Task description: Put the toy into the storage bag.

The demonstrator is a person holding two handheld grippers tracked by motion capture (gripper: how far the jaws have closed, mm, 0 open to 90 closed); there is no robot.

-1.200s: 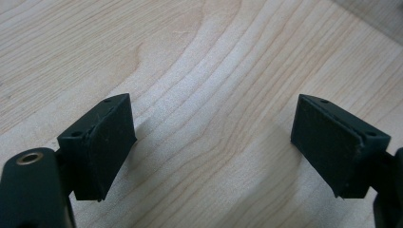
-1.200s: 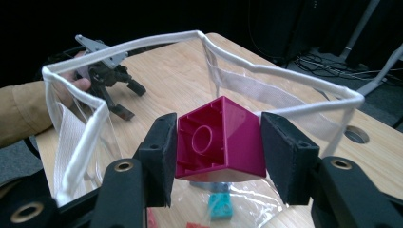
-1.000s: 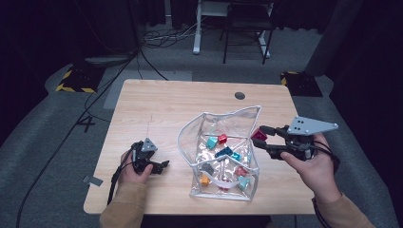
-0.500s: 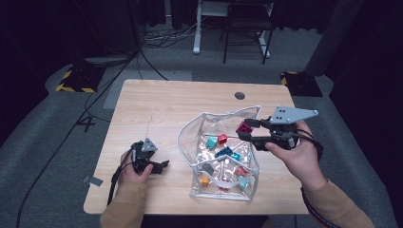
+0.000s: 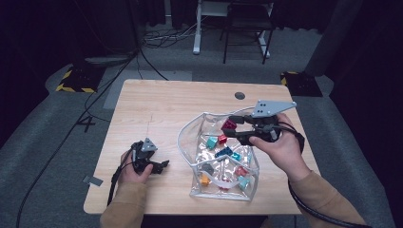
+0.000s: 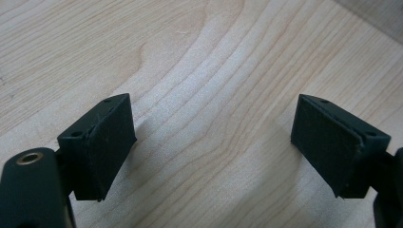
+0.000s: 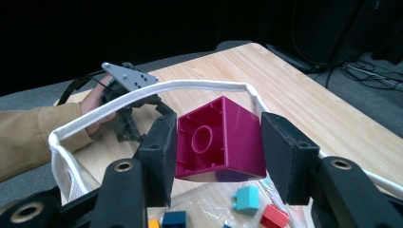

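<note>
A: Where is the magenta block (image 7: 219,140) relative to the jaws?

B: Squarely between the two black jaws of the right gripper (image 7: 216,159), clamped by a pad on each side at a middling opening. In the high view that gripper (image 5: 234,127) holds the block (image 5: 229,125) over the open mouth of the clear bag (image 5: 190,123), above the small coloured blocks (image 5: 223,154) lying inside it.

A: Which way does the block point?

B: Its hollow underside, with the round tube in it, faces the gripper's camera. It is tilted, one corner uppermost. It is about as wide as it is tall, so I cannot tell a long axis.

A: And the left gripper (image 5: 161,166)?

B: It rests low on the counter (image 5: 166,102) left of the bag, well apart from it. Its jaws stand wide open with only bare wood between them (image 6: 214,142).

A: What differs from a second ago?

B: The right hand (image 5: 280,149) has carried the block leftward, from beside the bag's right edge to over its opening. The grip looks the same. The left gripper has not moved.
</note>
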